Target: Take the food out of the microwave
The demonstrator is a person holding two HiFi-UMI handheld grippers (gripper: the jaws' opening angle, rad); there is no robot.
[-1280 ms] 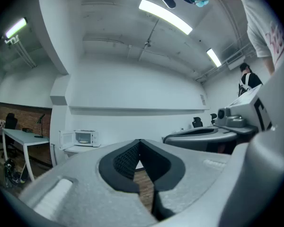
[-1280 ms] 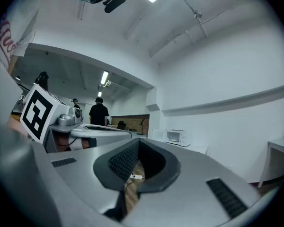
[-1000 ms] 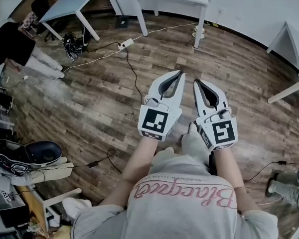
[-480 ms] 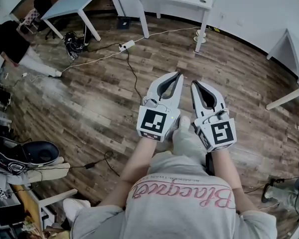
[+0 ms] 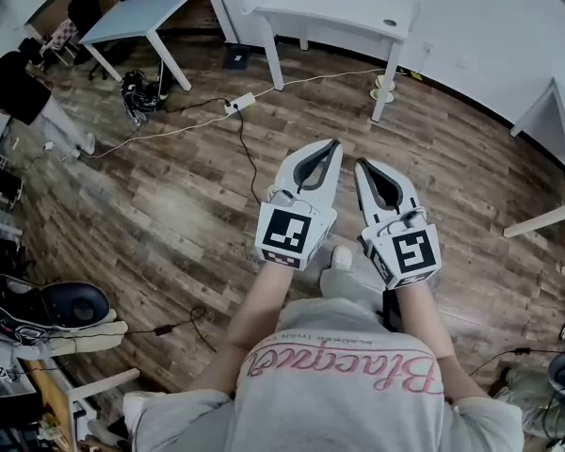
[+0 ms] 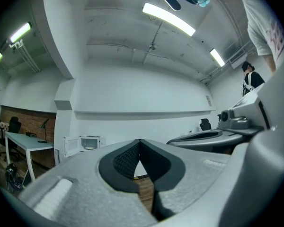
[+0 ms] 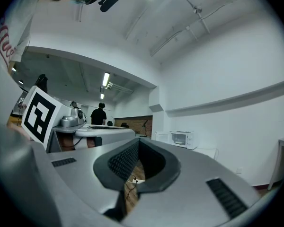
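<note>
A white microwave (image 6: 85, 143) stands far off on a white table (image 5: 358, 12) by the wall, its door swung open to the left. A pale plate of food (image 6: 89, 147) shows inside it. The head view catches it only at the very top edge, and the microwave (image 7: 182, 139) also shows small in the right gripper view. My left gripper (image 5: 335, 144) and right gripper (image 5: 361, 165) are held side by side over the wooden floor, pointing toward the table, well short of it. On both, the jaws are shut with the tips meeting and nothing between them.
A power strip (image 5: 240, 104) and its cable lie across the floor ahead on the left. A second table (image 5: 132, 17) stands at the far left, another table (image 5: 556, 111) at the right. A person (image 5: 19, 88) is at the left edge, with clutter and shoes (image 5: 47, 304) below.
I have moved forward: the white table has slid nearer and the microwave has come into the top edge of the head view. Both grippers stay shut and side by side.
</note>
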